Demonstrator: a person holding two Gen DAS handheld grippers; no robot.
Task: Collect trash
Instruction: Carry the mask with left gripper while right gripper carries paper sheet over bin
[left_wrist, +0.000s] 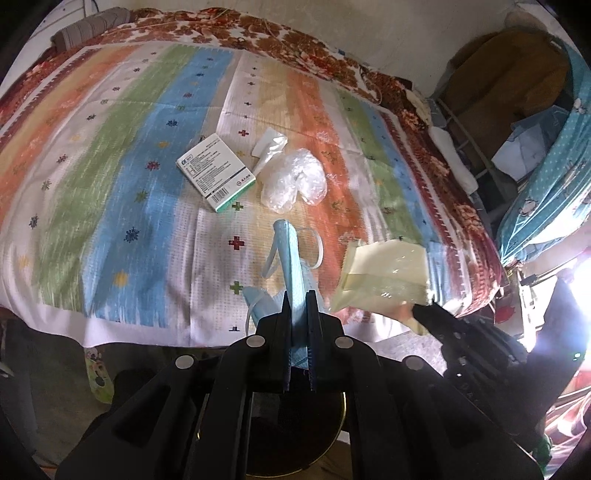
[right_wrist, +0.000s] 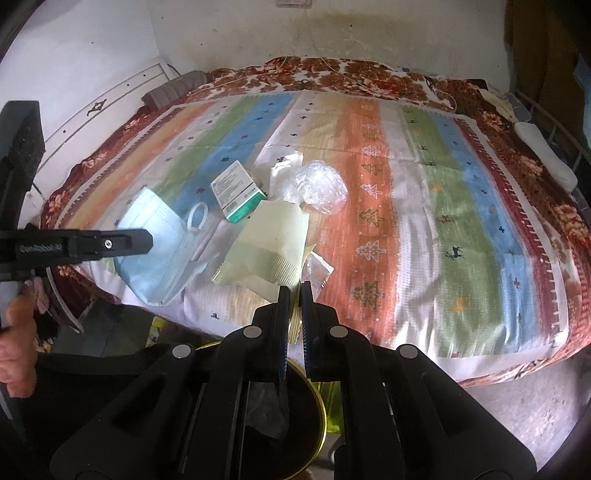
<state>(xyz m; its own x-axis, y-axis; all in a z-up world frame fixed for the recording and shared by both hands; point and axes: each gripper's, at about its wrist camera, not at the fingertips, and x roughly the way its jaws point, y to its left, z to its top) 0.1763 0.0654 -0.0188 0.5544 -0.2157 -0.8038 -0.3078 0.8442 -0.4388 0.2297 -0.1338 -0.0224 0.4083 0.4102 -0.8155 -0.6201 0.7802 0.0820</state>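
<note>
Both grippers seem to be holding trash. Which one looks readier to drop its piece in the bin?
Probably the right gripper: it holds the pale yellow plastic wrapper above the gold-rimmed dark bin.

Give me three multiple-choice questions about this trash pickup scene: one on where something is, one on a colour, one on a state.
1. The medicine box lies:
A. on the bed cover
B. in the bin
C. on the floor

2. The face mask is:
A. red
B. light blue
C. black

3. The left gripper is:
A. wide open
B. shut on the mask
C. out of view

Key: 1 A, it rests on the striped bed cover; 2 B, its fabric is pale blue; 3 B, the fingers pinch it.
</note>
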